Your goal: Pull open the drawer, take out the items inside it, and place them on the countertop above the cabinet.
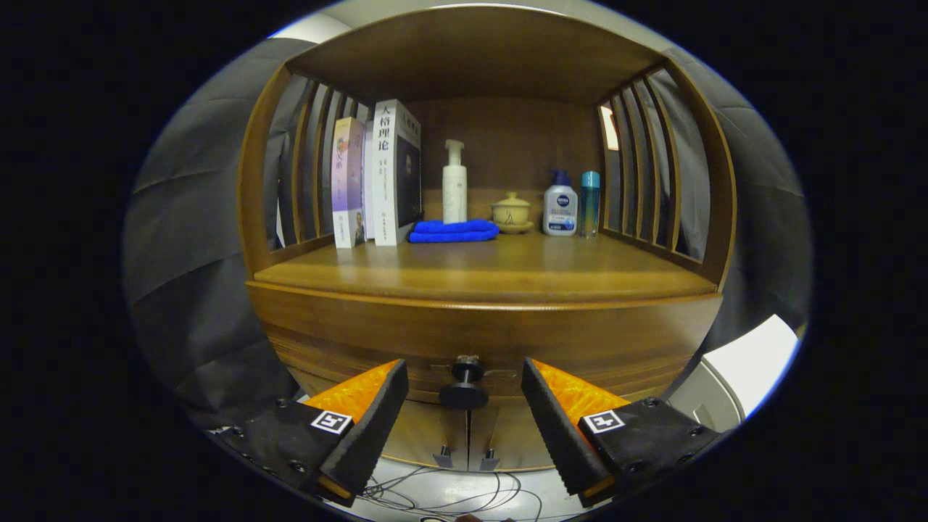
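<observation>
The gripper (464, 395) stood wide open and held nothing, its fingers flanking the drawer knob (464, 384) without touching it. The knob sat in the middle of the drawer (478, 337) front, just under the counter (493, 272), and the drawer was shut. The knob looked small, round, hard and probably smooth, so a grip behind its flared head, on the neck, seemed safest against slipping; the drawer itself was likely stiff and fairly heavy. On the counter stood books (377, 177), a blue cloth (453, 231), a white pump bottle (454, 185), a lidded cup (512, 212) and two more bottles (573, 206), all set well back. The front strip was free for landing items. Nothing blocked the knob.
</observation>
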The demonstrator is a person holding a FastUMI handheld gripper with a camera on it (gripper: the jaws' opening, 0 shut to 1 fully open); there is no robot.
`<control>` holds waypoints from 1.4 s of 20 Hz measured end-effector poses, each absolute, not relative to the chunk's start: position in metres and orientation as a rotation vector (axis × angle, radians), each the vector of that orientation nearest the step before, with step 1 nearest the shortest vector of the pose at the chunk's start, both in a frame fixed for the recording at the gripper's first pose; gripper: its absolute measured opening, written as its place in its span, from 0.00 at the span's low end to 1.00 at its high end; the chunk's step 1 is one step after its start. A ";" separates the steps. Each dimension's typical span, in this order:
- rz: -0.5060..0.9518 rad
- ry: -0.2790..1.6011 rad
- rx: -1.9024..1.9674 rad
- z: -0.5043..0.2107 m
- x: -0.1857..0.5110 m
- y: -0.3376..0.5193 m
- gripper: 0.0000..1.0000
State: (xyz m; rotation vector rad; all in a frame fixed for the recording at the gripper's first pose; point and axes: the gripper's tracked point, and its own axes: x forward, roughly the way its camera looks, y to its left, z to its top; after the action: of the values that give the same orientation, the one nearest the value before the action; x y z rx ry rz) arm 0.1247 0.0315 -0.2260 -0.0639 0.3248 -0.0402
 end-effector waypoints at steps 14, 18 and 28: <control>-0.069 0.380 -0.136 -0.264 0.143 0.026 0.58; -0.050 0.390 -0.130 -0.265 0.146 0.029 0.46; -0.034 0.360 -0.158 -0.266 0.144 0.028 0.26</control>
State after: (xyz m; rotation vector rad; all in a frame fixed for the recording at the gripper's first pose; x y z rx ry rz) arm 0.1438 0.0281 -0.2657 -0.1584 0.3599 -0.0337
